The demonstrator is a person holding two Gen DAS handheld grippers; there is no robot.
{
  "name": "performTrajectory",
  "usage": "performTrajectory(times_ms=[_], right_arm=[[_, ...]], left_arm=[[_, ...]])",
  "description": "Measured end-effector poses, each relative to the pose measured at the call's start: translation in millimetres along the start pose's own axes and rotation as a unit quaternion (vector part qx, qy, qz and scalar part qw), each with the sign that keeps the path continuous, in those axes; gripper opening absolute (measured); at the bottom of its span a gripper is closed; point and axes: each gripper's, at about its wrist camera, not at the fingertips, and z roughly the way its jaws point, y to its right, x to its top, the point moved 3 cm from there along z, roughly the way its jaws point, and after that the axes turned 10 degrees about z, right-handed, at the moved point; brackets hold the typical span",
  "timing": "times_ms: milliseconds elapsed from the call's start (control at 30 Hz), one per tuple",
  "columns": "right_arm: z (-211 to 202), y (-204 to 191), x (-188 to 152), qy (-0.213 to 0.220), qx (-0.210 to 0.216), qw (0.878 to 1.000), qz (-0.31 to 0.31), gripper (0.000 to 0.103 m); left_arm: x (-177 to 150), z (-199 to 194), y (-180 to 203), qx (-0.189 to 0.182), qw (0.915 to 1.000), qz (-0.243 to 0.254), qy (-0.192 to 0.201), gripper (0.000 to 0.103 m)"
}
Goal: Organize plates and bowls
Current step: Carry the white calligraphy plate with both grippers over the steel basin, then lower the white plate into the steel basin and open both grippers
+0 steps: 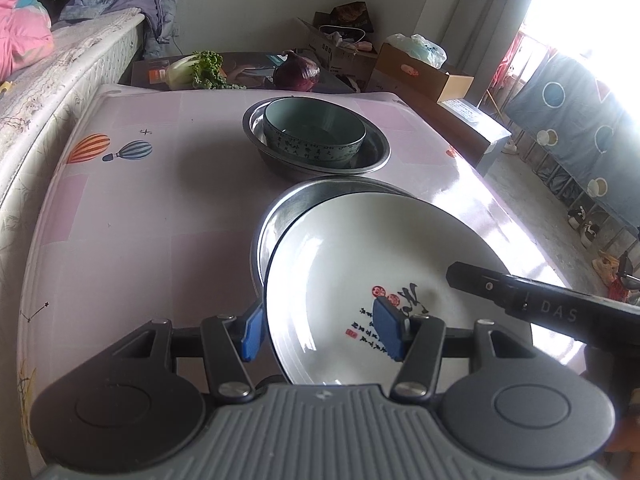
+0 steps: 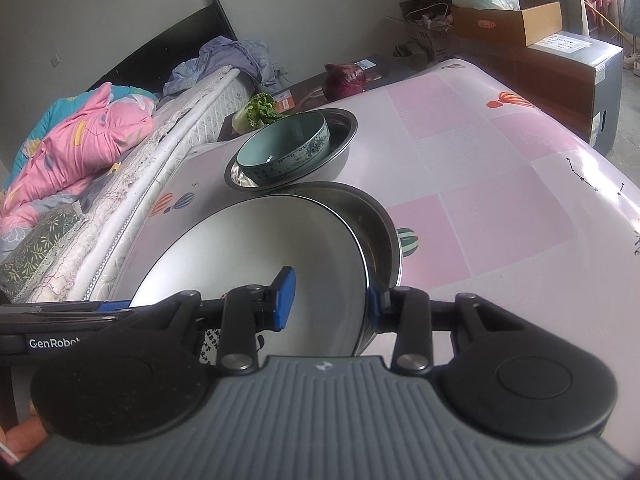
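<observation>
**Both grippers straddle the white plate's rim**

The left gripper [image 1: 320,330] and right gripper [image 2: 332,300] each straddle the white plate [image 1: 372,264], unclenched, tilted over a steel pan [image 1: 280,216]. At 12 o'clock, a green bowl [image 1: 314,128] sits in a steel basin [image 1: 376,152] on the table [image 1: 140,220].

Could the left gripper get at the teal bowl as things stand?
Probably not right away. The left gripper straddles the white plate's rim, its fingers wide apart, and that plate and the steel pan stand between it and the teal bowl. Above them the way looks free.
</observation>
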Motion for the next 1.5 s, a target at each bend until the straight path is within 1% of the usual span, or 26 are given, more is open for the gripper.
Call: performTrajectory(times_ms=[133,867,1233,1367,1500], right_arm=[[6,2,-2,-0.013,-0.011,1.000,0.003,0.036],[15,1,5,-0.030,-0.019,0.999,-0.001,0.036],[20,5,9,-0.040,-0.011,0.999,0.014,0.036],[24,10,11,-0.044,0.001,0.999,0.031,0.036],[26,10,12,-0.045,0.003,0.998,0.033,0.036]], left_arm=[[2,2,0,0.005,1.0000,0.004,-0.003,0.057],[8,12,-2,0.024,0.9991,0.020,-0.030,0.057],[12,14,-5,0.026,0.9989,0.018,-0.035,0.057],[14,12,-7,0.022,0.9990,0.016,-0.036,0.057],[15,7,-9,0.016,0.9992,0.016,-0.032,0.057]])
